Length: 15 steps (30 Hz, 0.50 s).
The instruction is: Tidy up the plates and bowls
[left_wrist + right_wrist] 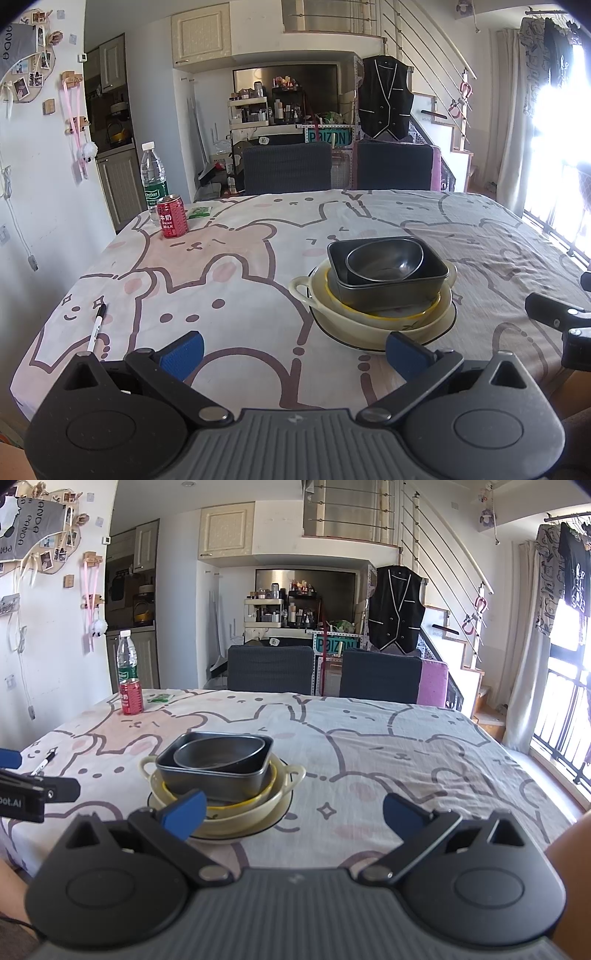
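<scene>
A stack of dishes stands on the table near its front edge. A white plate (369, 341) is at the bottom, then a cream two-handled bowl (306, 291), a yellow-rimmed bowl (391, 314), a dark rectangular pan (388, 290) and a round metal bowl (384, 258) on top. The stack also shows in the right wrist view: pan (214, 771), cream bowl (291, 775). My left gripper (295, 352) is open and empty, left of and nearer than the stack. My right gripper (293, 812) is open and empty, right of the stack.
A red drink can (171, 217), a water bottle (153, 181) and a green packet (199, 211) stand at the far left. A black marker (96, 326) lies near the left front. Two dark chairs (288, 166) are behind the table. The cloth (229, 280) has a cartoon print.
</scene>
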Each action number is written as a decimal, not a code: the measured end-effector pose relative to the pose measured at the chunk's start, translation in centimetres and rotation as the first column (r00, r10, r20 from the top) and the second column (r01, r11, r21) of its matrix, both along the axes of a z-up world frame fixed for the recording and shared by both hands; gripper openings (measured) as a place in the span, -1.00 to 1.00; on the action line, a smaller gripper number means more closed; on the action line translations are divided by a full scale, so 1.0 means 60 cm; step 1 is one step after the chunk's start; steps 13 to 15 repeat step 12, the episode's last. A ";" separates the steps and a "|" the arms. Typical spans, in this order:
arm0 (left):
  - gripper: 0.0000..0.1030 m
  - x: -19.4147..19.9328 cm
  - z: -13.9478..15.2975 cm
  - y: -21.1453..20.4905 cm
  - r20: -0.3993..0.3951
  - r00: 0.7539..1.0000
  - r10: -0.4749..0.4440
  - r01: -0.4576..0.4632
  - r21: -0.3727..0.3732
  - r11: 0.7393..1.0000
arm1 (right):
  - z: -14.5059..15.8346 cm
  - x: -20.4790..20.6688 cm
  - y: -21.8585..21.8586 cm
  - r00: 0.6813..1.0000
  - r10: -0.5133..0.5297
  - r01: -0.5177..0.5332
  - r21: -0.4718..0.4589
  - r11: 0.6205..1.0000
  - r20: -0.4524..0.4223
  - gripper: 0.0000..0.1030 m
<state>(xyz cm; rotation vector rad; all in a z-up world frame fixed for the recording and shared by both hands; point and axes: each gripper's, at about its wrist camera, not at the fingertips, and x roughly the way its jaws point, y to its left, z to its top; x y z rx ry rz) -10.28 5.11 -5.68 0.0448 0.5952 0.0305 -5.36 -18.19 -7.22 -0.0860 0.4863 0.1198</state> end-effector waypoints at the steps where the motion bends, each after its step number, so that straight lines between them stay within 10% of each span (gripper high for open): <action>1: 1.00 0.000 0.000 0.000 0.000 1.000 0.000 0.000 -0.001 1.000 | 0.000 0.000 0.000 1.000 0.000 0.000 0.000 1.000 0.000 0.99; 15: 1.00 0.002 -0.002 0.001 -0.004 1.000 0.009 -0.009 0.000 1.000 | 0.000 0.000 0.000 1.000 0.000 0.000 0.001 1.000 0.001 0.99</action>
